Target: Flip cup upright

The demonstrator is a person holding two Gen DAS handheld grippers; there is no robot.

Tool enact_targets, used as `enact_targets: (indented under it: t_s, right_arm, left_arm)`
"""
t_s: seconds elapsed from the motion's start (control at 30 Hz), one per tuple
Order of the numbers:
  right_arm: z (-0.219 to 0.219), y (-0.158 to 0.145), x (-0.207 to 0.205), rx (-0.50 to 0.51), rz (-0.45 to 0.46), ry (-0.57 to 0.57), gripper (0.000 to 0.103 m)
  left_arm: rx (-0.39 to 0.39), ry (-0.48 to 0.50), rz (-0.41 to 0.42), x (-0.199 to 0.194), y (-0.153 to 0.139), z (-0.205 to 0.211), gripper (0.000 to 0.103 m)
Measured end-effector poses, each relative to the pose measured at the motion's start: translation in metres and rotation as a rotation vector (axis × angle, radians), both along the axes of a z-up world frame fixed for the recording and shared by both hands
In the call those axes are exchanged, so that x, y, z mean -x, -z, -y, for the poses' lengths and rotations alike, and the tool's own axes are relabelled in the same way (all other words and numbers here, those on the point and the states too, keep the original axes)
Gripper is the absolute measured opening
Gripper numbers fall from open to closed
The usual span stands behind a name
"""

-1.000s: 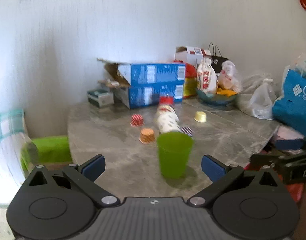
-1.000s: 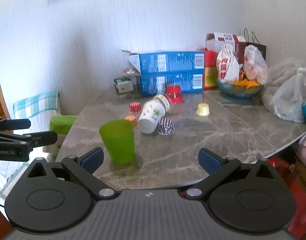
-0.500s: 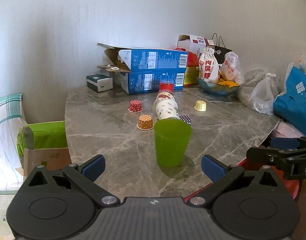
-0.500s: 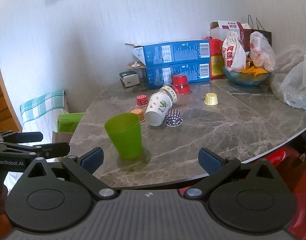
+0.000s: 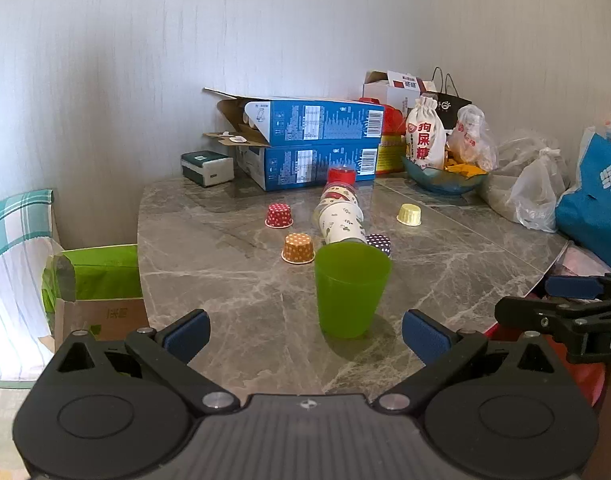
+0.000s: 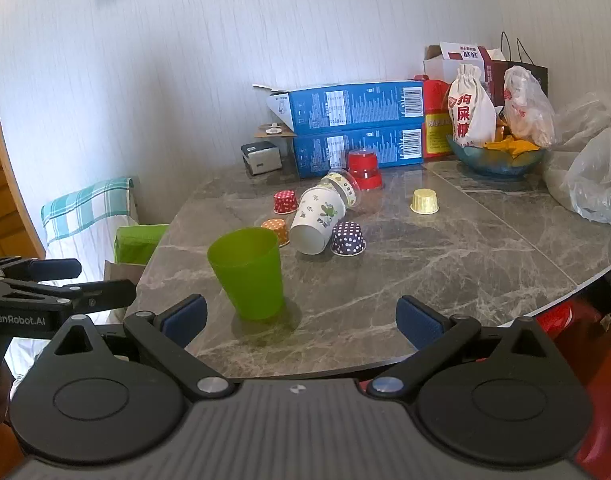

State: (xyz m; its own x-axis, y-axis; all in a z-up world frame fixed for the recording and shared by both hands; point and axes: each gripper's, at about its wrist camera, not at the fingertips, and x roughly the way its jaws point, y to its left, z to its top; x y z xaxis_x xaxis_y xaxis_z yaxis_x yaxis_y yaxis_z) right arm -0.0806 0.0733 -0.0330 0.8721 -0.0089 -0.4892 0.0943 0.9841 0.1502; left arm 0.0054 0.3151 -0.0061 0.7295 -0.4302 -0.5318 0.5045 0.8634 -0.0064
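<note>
A green plastic cup (image 5: 350, 290) stands upright, mouth up, near the front edge of the grey marble table (image 5: 225, 280); it also shows in the right wrist view (image 6: 247, 274). My left gripper (image 5: 303, 336) is open and empty, a little short of the cup, which sits just right of centre between the fingers. My right gripper (image 6: 301, 322) is open and empty, and the cup stands by its left finger. A white patterned paper cup (image 6: 317, 220) lies on its side behind the green cup, with a clear patterned cup (image 6: 342, 186) lying behind it.
Small cupcake liners sit around the paper cups: red dotted (image 5: 278, 215), orange (image 5: 298, 248), purple (image 6: 348, 239), yellow (image 6: 424, 201). Blue boxes (image 5: 313, 142), a red upturned cup (image 6: 364, 170), a bowl (image 6: 495, 158) and plastic bags (image 6: 593, 188) crowd the back and right.
Both grippers have drawn back and up from the table, so the green cup looks farther off. The cup stays upright in the same spot. Both grippers stay open.
</note>
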Motion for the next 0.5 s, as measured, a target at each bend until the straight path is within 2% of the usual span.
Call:
enact_targets:
  t_s: [0.3, 0.5]
  right_arm:
    - [0.004, 0.0028, 0.0006, -0.014, -0.002, 0.007, 0.102]
    - [0.0061, 0.0073, -0.003, -0.018, -0.023, 0.01, 0.102]
  left_arm:
    - [0.024, -0.015, -0.009, -0.0026, 0.0014, -0.0002, 0.103]
    - [0.007, -0.036, -0.013, -0.0047, 0.0057, 0.0014, 0.103]
